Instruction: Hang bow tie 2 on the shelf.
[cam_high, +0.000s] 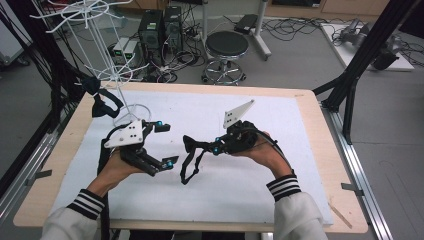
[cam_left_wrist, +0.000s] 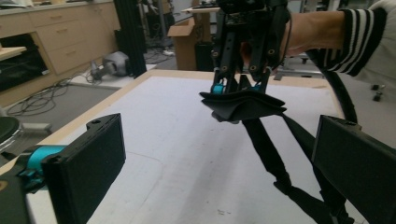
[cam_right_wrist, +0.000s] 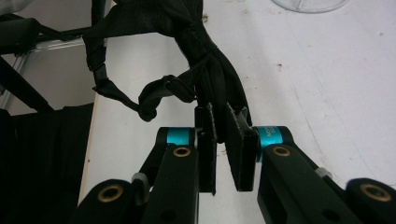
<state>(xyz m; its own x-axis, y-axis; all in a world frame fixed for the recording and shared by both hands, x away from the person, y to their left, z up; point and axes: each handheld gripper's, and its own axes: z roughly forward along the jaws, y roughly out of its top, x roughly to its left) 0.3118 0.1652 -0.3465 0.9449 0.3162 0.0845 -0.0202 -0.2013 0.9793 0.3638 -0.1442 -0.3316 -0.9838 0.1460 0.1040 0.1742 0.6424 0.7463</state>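
Note:
A black fabric piece with straps (cam_high: 192, 152) hangs just above the white mat (cam_high: 280, 150), its loops trailing down. My right gripper (cam_high: 216, 146) is shut on one bunched end of it; in the right gripper view the jaws (cam_right_wrist: 223, 135) pinch the gathered cloth (cam_right_wrist: 205, 70). My left gripper (cam_high: 166, 143) stands open a little to the left, apart from the fabric. In the left gripper view its two wide-apart pads (cam_left_wrist: 84, 172) frame the fabric (cam_left_wrist: 243, 105) and the right gripper (cam_left_wrist: 240, 86) beyond it.
A white wire rack (cam_high: 107, 60) stands at the mat's back left, and a second black strap piece (cam_high: 102, 100) hangs from it. Its ring base (cam_high: 132, 112) lies just behind my left gripper. A stool (cam_high: 226, 47) and computers stand on the floor beyond the table.

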